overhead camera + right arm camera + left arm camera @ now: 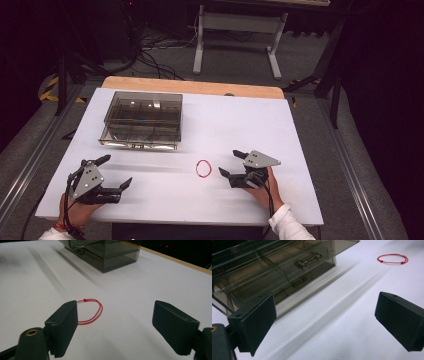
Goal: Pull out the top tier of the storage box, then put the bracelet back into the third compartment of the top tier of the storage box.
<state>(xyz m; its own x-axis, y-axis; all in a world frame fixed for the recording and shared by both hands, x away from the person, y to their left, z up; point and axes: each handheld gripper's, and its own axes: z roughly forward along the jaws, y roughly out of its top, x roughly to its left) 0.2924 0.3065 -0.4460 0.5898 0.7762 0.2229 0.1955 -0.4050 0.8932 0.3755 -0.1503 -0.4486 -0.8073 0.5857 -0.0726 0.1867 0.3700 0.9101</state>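
Note:
A thin red string loop (pixel 203 168) lies flat on the white table (pixel 235 125), between my two hands. My right gripper (pixel 231 163) sits just right of it, jaws wide apart and open; in the right gripper view the loop (pixel 91 311) lies beside the left jaw, ahead of the pads. At the near left my left gripper (pixel 116 171) is open as well, nothing between its jaws. A smoky clear drawer box (pixel 142 119) stands at the back left; the left gripper view shows the box (pixel 274 275) with metal handles and the loop (pixel 392 259) far off.
The table's wooden far edge (pixel 192 86) runs behind the box. Beyond it, on the floor, stand a white frame stand (pixel 235 35) and loose cables (pixel 150 55). Metal rails (pixel 30 160) flank the table on both sides.

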